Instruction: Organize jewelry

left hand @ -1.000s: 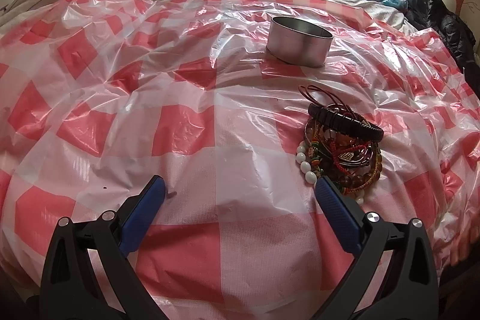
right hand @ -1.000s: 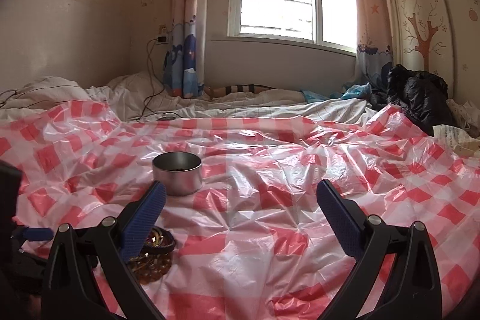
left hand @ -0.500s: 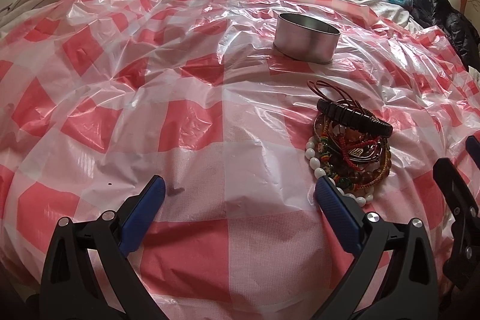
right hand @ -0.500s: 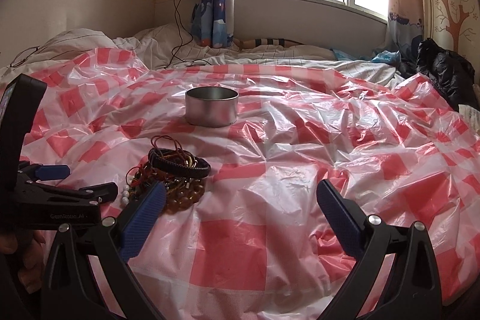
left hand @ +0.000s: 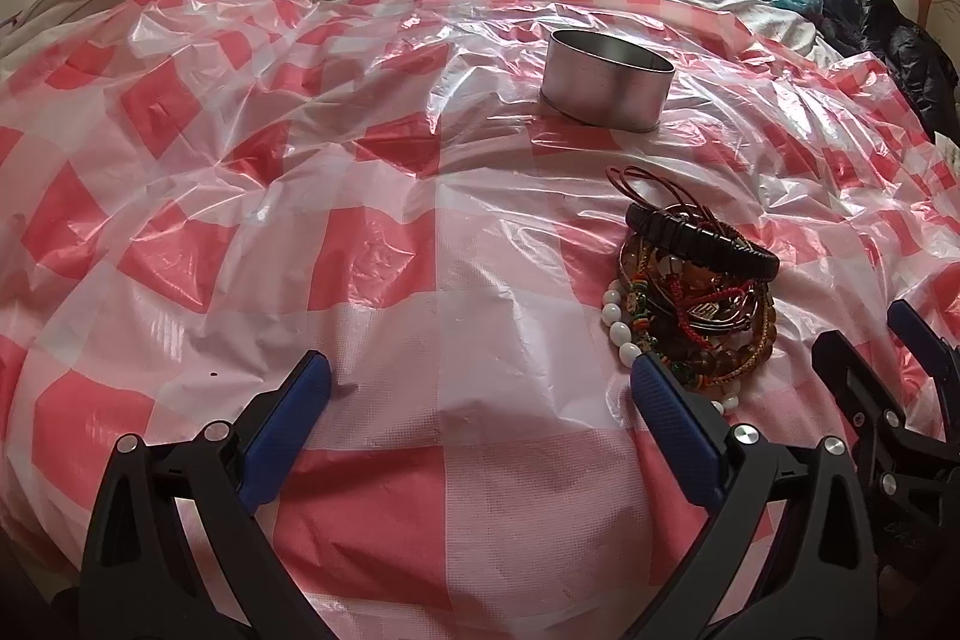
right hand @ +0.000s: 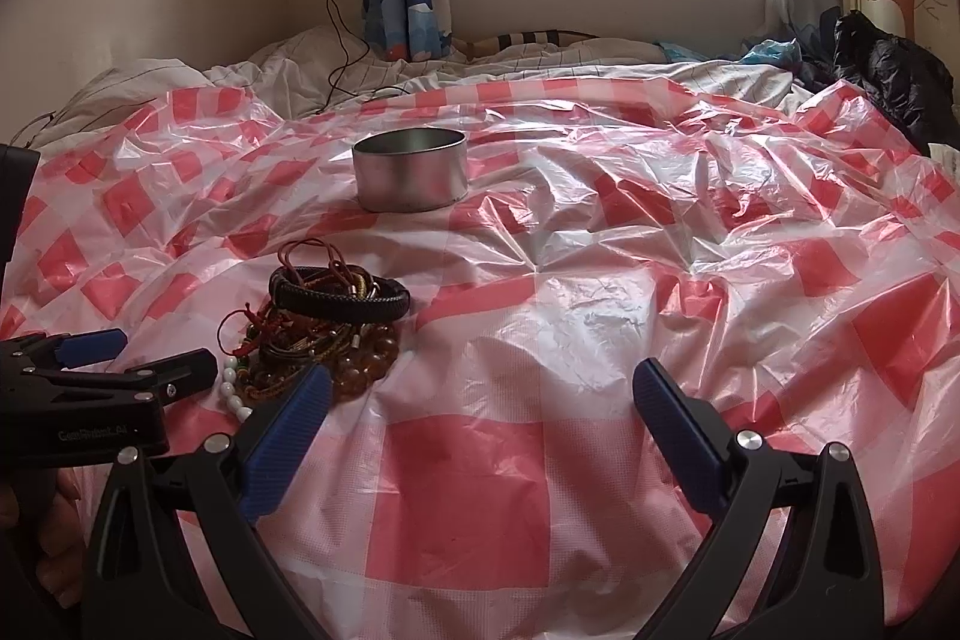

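A pile of bracelets (left hand: 696, 292) lies on the red-and-white checked plastic sheet, with a black braided band (left hand: 699, 241) on top and white beads at its left edge. It also shows in the right wrist view (right hand: 318, 334). An open round metal tin (left hand: 606, 79) stands beyond the pile, also in the right wrist view (right hand: 411, 169). My left gripper (left hand: 480, 388) is open and empty, its right finger beside the pile. My right gripper (right hand: 480, 394) is open and empty, its left finger next to the pile.
The checked plastic sheet (right hand: 600, 280) covers a bed. Rumpled white bedding (right hand: 300, 76) and a black cable lie at the back. Dark clothing (right hand: 888, 70) is heaped at the far right. A wall with a window and curtains stands behind.
The right gripper has swung down and left toward the bracelet pile and now shows at the right edge of the left view. The left gripper has edged closer to the pile.
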`<action>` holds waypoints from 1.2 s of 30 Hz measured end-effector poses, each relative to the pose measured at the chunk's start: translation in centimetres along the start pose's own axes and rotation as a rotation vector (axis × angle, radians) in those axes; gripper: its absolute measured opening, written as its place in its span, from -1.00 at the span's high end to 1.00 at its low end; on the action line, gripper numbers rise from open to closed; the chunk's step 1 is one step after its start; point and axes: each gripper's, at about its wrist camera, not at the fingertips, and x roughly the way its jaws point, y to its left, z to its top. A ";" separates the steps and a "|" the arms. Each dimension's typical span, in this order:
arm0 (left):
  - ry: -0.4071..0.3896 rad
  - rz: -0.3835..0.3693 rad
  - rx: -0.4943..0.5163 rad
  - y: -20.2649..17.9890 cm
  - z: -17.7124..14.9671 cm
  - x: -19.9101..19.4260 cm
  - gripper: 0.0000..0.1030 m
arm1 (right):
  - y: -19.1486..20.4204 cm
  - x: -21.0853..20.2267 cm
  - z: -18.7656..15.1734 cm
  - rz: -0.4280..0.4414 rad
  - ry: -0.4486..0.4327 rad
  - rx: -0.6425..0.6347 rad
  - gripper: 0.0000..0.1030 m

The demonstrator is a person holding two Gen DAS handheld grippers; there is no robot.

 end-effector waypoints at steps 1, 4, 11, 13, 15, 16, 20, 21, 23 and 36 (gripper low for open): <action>0.000 -0.001 0.000 0.0 0.0 0.0 -0.88 | 0.0 0.0 0.0 0.000 0.000 0.000 -0.87; -0.001 -0.003 -0.001 0.0 0.0 0.0 -0.88 | 0.1 0.0 -0.1 0.000 0.001 -0.002 -0.87; 0.001 -0.001 0.001 0.0 0.0 0.0 -0.88 | 0.2 0.2 -0.2 0.000 0.004 -0.004 -0.87; 0.001 0.000 0.003 0.0 0.0 0.0 -0.88 | 0.2 0.2 -0.2 0.001 0.005 -0.003 -0.87; 0.001 0.001 0.003 0.0 0.0 0.0 -0.88 | 0.2 0.2 -0.3 0.001 0.004 -0.004 -0.87; 0.001 0.001 0.004 0.0 0.0 0.0 -0.88 | 0.2 0.2 -0.2 0.000 0.003 -0.004 -0.87; 0.000 -0.002 -0.001 0.0 -0.1 0.0 -0.88 | 0.2 0.3 -0.2 0.000 0.005 -0.005 -0.87; 0.000 -0.003 -0.003 0.0 -0.1 0.0 -0.88 | 0.2 0.3 -0.3 -0.001 0.006 -0.006 -0.87; 0.000 -0.005 -0.005 0.1 -0.1 0.1 -0.88 | 0.3 0.3 -0.4 -0.002 0.006 -0.010 -0.87; 0.007 -0.013 0.001 0.1 0.0 -0.1 -0.88 | 0.5 0.3 -0.5 -0.002 0.009 -0.017 -0.87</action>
